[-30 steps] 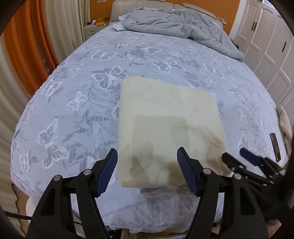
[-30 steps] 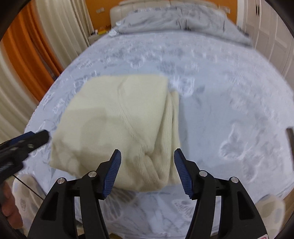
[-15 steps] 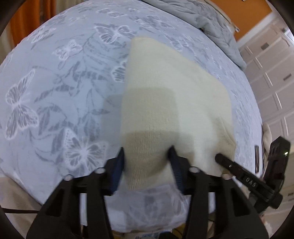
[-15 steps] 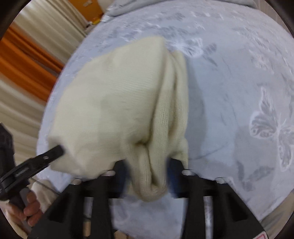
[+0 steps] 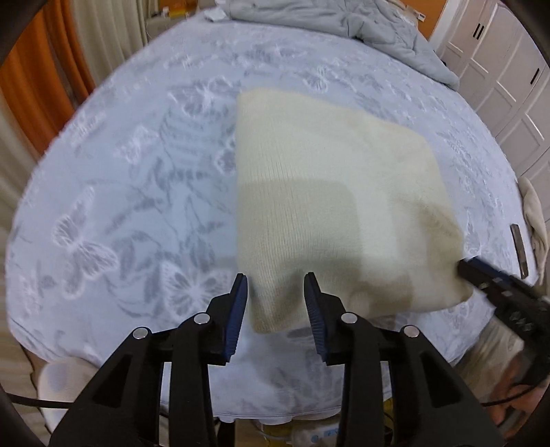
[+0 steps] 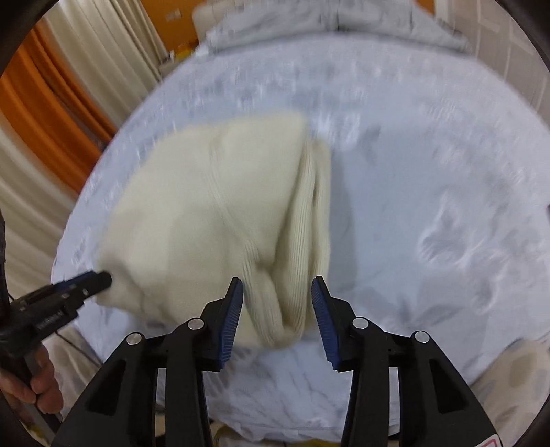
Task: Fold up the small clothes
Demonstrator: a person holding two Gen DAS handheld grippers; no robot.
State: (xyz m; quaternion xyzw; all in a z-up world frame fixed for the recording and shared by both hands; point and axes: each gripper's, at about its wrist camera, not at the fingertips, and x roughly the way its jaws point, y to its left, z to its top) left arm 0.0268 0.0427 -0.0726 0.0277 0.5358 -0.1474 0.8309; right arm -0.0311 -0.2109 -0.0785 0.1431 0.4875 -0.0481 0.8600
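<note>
Sweater (image 5: 330, 192) cream knit, folded; left claw (image 5: 276, 302) pinching near corner, right claw (image 6: 277, 309) loosening around ribbed edge.

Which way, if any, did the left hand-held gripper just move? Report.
Yes: left hand-held gripper advanced over the bedsheet onto the sweater corner, jaws just closing on it.

You're working over a bed (image 5: 144, 178) with a pale blue sheet printed in white butterflies and grey leaves. A rumpled grey duvet (image 5: 361, 24) sits bunched at the far end, against a padded headboard (image 6: 213, 13). Behind it you've got an orange wall (image 5: 443, 13). Orange and cream curtains (image 6: 51, 113) hang along the left. White panelled wardrobe doors (image 5: 508, 79) run down the right. Light is even, indoor.
</note>
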